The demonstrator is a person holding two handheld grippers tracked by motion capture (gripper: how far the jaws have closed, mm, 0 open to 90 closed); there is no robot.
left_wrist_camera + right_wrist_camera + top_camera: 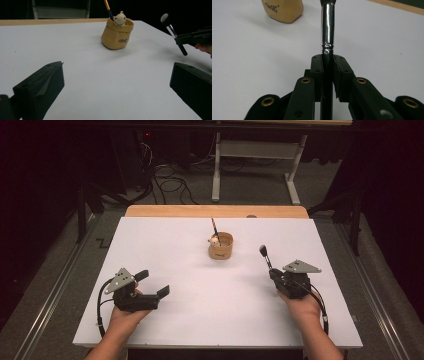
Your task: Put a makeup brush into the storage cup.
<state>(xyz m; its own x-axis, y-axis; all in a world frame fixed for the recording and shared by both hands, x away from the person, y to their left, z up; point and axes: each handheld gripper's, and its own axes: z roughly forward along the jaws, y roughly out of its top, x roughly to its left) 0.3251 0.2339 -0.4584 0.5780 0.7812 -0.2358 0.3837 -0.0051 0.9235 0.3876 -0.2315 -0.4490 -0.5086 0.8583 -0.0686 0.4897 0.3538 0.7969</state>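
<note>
High view: my right gripper (270, 270) sits at the right side of the white table (165, 250), jaws clamped on the black handle of a makeup brush (265, 256). The brush sticks up and away from me, dark bristle head on top, tilted slightly left. My left gripper (152, 282) is at the left side of the table, jaws wide apart, nothing between them, pointing right across the table. The tan pot (221, 247) stands near the table middle, farther from me, well apart from both grippers. It holds a slim brush with an orange-and-black handle (214, 229) and has a small bear figure (214, 241) at its rim.

Right gripper view: pads squeezed on the brush handle just below the chrome ferrule (327, 27); pot beyond at upper left.

Left gripper view: both jaws far apart, bare table between them; the held brush is at upper right, pot ahead.
</note>
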